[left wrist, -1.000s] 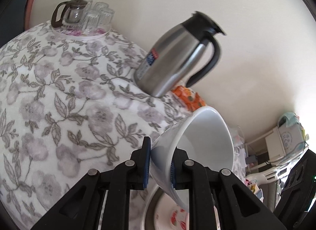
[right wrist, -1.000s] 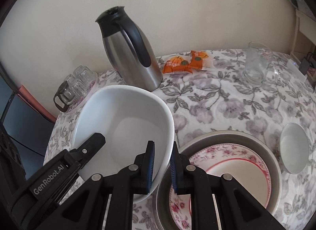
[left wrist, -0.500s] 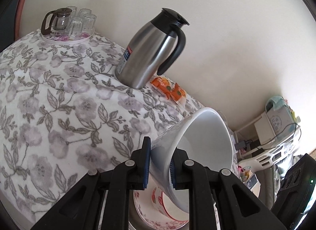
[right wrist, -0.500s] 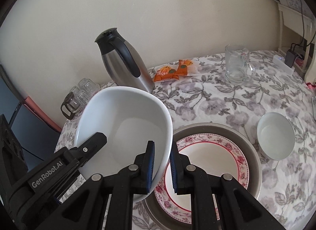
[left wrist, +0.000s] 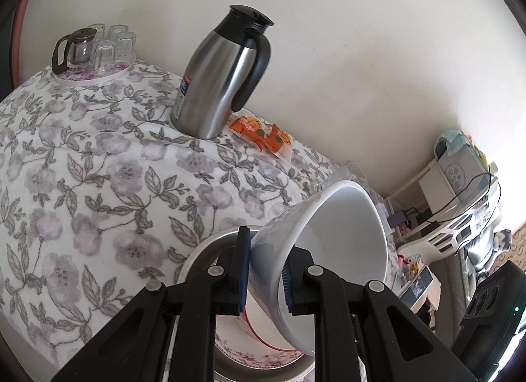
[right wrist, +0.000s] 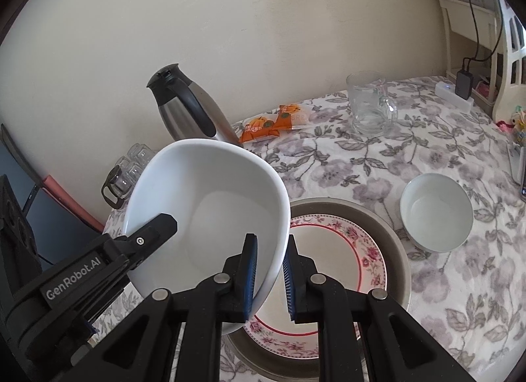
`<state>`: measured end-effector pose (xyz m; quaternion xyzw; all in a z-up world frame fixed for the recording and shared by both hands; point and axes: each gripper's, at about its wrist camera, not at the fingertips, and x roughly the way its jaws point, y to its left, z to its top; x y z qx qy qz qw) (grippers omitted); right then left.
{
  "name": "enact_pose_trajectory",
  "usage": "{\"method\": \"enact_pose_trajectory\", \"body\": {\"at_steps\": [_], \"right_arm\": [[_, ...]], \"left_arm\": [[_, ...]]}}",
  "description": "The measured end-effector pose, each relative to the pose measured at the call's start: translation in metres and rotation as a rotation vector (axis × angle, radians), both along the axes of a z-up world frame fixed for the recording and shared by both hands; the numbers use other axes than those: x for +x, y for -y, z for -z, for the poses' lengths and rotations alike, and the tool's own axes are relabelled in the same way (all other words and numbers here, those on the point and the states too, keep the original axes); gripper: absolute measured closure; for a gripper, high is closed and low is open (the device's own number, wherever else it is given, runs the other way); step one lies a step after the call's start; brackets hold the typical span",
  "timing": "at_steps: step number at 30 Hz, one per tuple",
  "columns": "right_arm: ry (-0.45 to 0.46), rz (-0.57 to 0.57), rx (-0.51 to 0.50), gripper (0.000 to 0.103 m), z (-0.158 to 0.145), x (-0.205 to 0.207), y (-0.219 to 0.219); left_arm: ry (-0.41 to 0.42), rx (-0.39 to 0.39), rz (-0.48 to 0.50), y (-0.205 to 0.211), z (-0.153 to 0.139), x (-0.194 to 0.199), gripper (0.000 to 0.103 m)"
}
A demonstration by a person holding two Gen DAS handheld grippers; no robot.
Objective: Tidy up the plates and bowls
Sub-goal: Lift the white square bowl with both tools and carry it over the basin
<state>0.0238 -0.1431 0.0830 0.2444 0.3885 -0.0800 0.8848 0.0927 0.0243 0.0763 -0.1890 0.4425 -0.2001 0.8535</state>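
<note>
Both claws — left [left wrist: 265,270] and right [right wrist: 269,278] — pinch the big bowl's [right wrist: 210,204] rim, above the plate [right wrist: 332,250].

A plain cream wall [left wrist: 345,53] fills the back of both views, evenly lit by soft daylight; the surface [left wrist: 82,168] in front of it wears a white cloth printed with grey-mauve flowers and leaves. To one side stands a white shelf unit [right wrist: 473,37] — a black cable [right wrist: 473,4] hangs down it to a plug adapter [right wrist: 463,84]; a pale green cloth [left wrist: 452,144] sits on top. At the far left edge, a salmon-pink strip [right wrist: 70,199] borders a dark panel [right wrist: 62,231]; patterned floor [left wrist: 517,240] shows at lower right.
</note>
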Motion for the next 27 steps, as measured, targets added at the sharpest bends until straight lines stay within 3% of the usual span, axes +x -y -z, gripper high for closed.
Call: {"method": "enact_pose_trajectory", "body": {"at_steps": [11, 27], "right_arm": [[-0.03, 0.033, 0.036, 0.087, 0.013, -0.01, 0.027], [-0.159, 0.065, 0.046, 0.087, 0.044, -0.012, 0.045]], "left_arm": [[-0.023, 0.029, 0.031, 0.028, 0.005, -0.007, 0.085], [-0.109, 0.055, 0.047, 0.049, 0.029, -0.008, 0.085]]}}
